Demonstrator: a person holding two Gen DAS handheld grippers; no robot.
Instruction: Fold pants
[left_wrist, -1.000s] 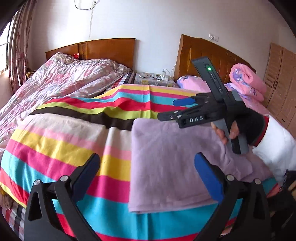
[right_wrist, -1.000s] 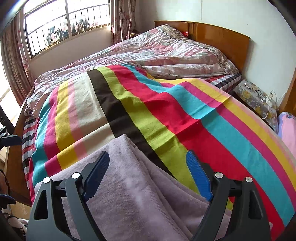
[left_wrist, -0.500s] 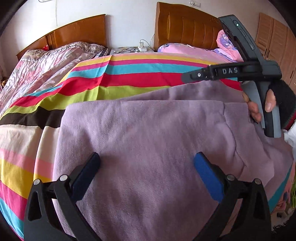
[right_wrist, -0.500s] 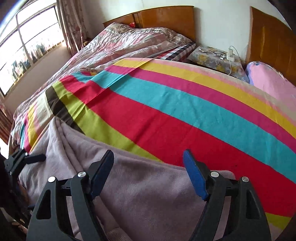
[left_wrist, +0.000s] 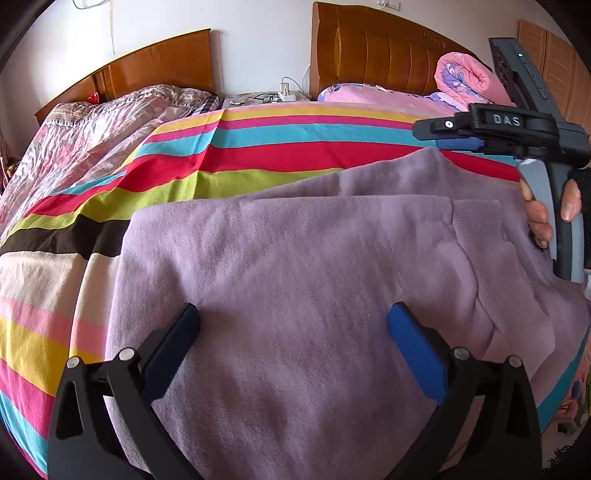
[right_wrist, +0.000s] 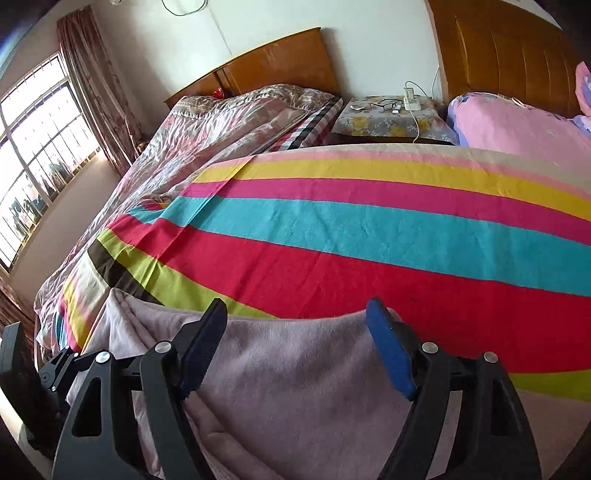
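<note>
Pants (left_wrist: 295, 295) lie on the striped bed (left_wrist: 258, 147), already doubled over; we judge further folds remain. Our left gripper (left_wrist: 291, 332) and right gripper (right_wrist: 295, 332) hover spread, holding nothing.

Lilac fleece pants (left_wrist: 295, 280) lying folded in layers on striped blanket (left_wrist: 280, 155), near its front edge (ribbed cuff (left_wrist: 476, 221) showing at right); far edge bunching slightly, surface mostly flat.

Striped blanket (right_wrist: 369, 229) over bed; floral quilt (left_wrist: 85, 136) left; cluttered nightstand (right_wrist: 388, 118) between wooden headboards (left_wrist: 376, 48); rolled pink bedding (left_wrist: 465, 81) right.
</note>
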